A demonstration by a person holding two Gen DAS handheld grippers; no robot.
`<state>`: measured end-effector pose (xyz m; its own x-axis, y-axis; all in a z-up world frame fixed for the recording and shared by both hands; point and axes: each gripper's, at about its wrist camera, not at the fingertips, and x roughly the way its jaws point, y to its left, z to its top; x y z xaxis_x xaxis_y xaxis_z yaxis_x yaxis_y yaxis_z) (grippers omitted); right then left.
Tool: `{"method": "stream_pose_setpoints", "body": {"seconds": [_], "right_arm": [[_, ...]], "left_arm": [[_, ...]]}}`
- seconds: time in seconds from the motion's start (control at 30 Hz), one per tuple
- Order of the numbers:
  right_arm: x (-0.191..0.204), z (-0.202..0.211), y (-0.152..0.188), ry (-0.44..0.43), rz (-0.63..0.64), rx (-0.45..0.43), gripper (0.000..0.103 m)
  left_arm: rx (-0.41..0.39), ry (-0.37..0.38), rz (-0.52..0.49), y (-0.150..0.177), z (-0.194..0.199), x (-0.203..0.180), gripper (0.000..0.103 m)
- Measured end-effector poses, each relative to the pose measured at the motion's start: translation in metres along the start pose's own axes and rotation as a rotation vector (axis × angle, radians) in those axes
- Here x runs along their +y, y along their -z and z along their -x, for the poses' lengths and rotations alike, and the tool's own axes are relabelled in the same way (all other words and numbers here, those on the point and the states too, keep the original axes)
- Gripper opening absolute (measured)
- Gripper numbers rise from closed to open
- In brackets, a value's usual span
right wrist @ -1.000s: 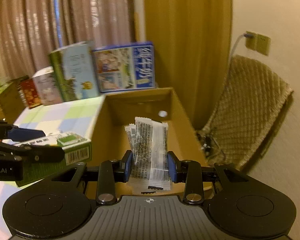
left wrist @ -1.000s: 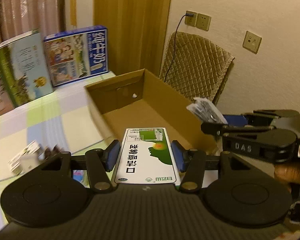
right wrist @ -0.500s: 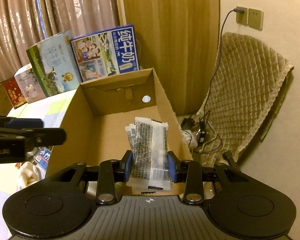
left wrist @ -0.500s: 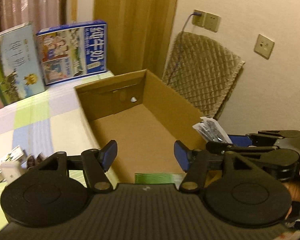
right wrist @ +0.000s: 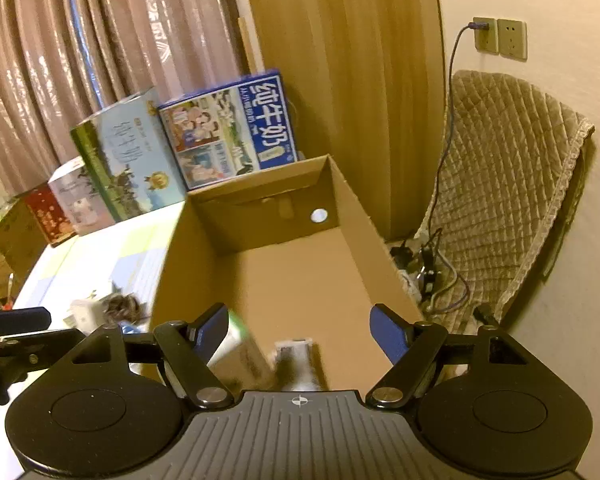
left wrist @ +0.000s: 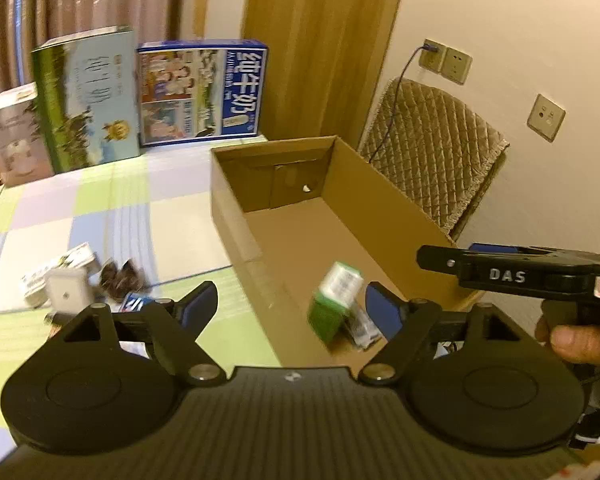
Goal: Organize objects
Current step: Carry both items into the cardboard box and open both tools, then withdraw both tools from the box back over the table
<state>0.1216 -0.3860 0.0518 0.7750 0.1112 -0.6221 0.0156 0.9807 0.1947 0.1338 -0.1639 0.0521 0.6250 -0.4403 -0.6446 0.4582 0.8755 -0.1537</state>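
Down at the bottom centre of the left wrist view, the left gripper (left wrist: 290, 306) had its jaws spread wide, holding nothing. Green box (left wrist: 334, 306) sat blurred inside the cardboard box (left wrist: 384, 196), a dark packet (left wrist: 362, 326) just beside it. Right gripper (right wrist: 300, 330) was spread wide and empty too, over the near end. Small clutter (left wrist: 72, 280) lay on the checkered table (left wrist: 112, 208), lower left.

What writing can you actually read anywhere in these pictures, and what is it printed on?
"DAS": on the side of the right gripper, seen from the left wrist.
"纯牛奶": on the blue milk carton.
Green-and-white carton: large characters, too blurred to read.
Small green box in the cardboard box: print blurred.
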Motion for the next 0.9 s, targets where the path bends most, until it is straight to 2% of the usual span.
{"method": "stream_pose_setpoints", "body": {"seconds": [0.07,0.43,0.6,0.9], "right_arm": [[0.009,0.011,0.005,-0.010,0.002,0.002,0.078],[0.078,0.054,0.037,-0.103,0.064,0.013,0.088],[0.106,0.060,0.052,-0.141,0.087,0.034,0.090],[0.144,0.059,0.085,-0.195,0.155,0.094,0.091]], "left_arm": [[-0.001,-0.006,0.021,0.007,0.010,0.006,0.084],[-0.010,-0.104,0.091,0.046,0.074,0.045,0.093],[-0.024,-0.165,0.122,0.064,0.103,0.068,0.098],[-0.014,-0.240,0.178,0.093,0.127,0.103,0.101]]}}
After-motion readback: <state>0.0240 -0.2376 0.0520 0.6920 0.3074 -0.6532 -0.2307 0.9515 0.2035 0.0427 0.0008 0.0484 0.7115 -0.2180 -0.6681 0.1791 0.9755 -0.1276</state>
